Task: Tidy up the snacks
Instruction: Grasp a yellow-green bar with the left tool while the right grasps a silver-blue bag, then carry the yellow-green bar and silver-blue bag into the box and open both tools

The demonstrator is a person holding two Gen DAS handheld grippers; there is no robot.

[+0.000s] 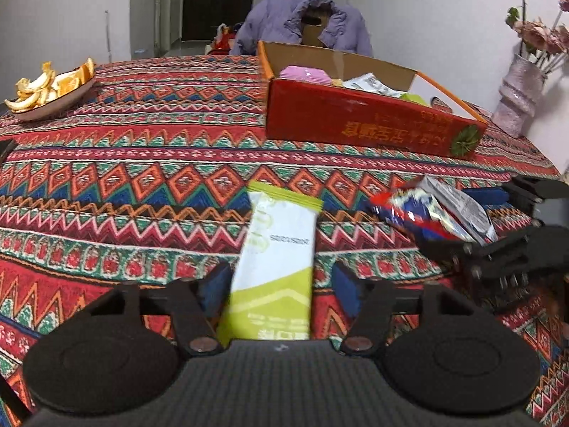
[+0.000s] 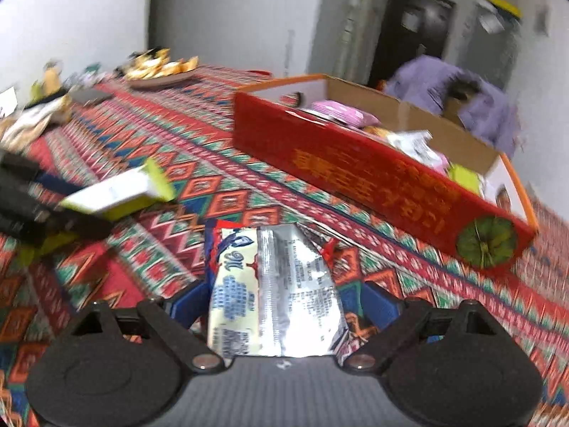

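A green-and-white snack packet [image 1: 277, 249] lies lengthwise between the blue pads of my left gripper [image 1: 281, 277]. The left pad sits at its edge, and a strip of cloth shows before the right pad, so the jaws stand open. A silver, blue and red packet [image 2: 277, 284] lies between the fingers of my right gripper [image 2: 284, 295], which is open with gaps on both sides. Each view shows the other tool: the right gripper [image 1: 473, 220] at the right edge, the left gripper [image 2: 76, 204] at the left by the green packet [image 2: 117, 192]. A red open-topped box [image 1: 355, 124] [image 2: 355, 174] beyond holds several packets.
The patterned tablecloth [image 1: 142, 178] covers the table. A plate of orange peels [image 1: 49, 89] sits far left, a vase of flowers [image 1: 519, 96] far right by the wall. A purple jacket [image 1: 302, 25] hangs on a chair behind the box. Loose clutter [image 2: 35, 117] lies along the wall.
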